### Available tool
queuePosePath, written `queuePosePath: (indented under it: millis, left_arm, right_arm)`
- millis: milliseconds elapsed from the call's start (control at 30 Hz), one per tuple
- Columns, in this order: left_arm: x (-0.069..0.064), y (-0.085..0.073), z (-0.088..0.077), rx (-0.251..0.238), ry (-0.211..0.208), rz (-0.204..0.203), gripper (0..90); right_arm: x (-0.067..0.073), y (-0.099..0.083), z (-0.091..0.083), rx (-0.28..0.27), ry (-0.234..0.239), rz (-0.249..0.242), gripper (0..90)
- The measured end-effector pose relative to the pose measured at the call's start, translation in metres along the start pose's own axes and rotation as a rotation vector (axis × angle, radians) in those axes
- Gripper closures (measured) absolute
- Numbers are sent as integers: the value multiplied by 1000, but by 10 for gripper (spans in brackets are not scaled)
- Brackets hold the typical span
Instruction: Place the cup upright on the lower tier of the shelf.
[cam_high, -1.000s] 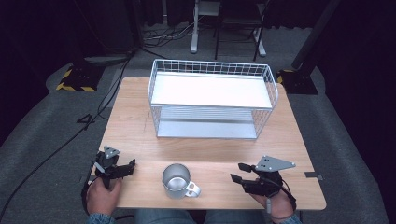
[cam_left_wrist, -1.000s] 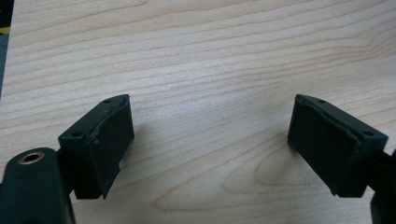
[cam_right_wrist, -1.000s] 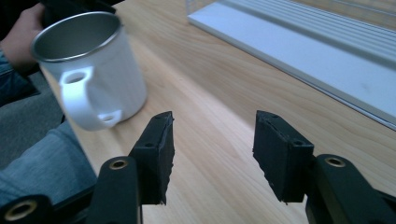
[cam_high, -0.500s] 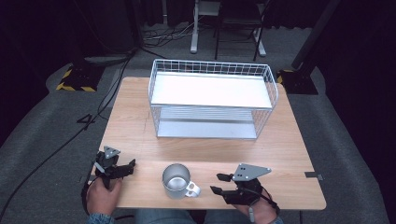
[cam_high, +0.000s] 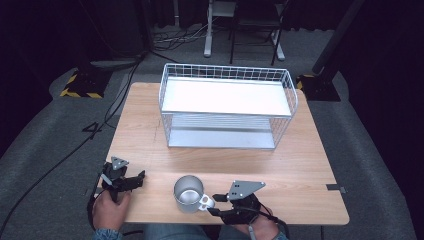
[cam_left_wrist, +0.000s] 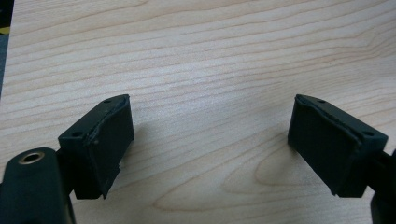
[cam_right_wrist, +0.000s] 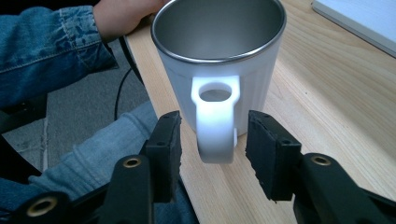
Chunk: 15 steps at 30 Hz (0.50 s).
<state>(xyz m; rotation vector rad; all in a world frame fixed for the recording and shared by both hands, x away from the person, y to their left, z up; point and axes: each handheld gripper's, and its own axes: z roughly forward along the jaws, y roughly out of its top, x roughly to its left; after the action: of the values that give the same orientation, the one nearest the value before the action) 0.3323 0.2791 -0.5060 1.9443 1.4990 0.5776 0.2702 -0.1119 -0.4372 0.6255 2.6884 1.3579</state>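
One pale wooden table, dark room

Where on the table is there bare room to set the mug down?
Bare wood lies between the wire basket and the mug, and along the table's right side. The near edge is crowded: left gripper, mug, right gripper.

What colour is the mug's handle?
White, like the mug's outer wall; the inside is bare metal. The handle shows best in the right gripper view.
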Motion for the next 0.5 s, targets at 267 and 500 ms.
queuePosePath:
  millis: [267,500]
  left_arm:
    - [0,0,0,0,0,0,147]
    - [0,0,0,0,0,0,147]
  right_arm:
    - [1,3,13,36,-10,-5,613]
    - [3,6,20,50,-22,-16,651]
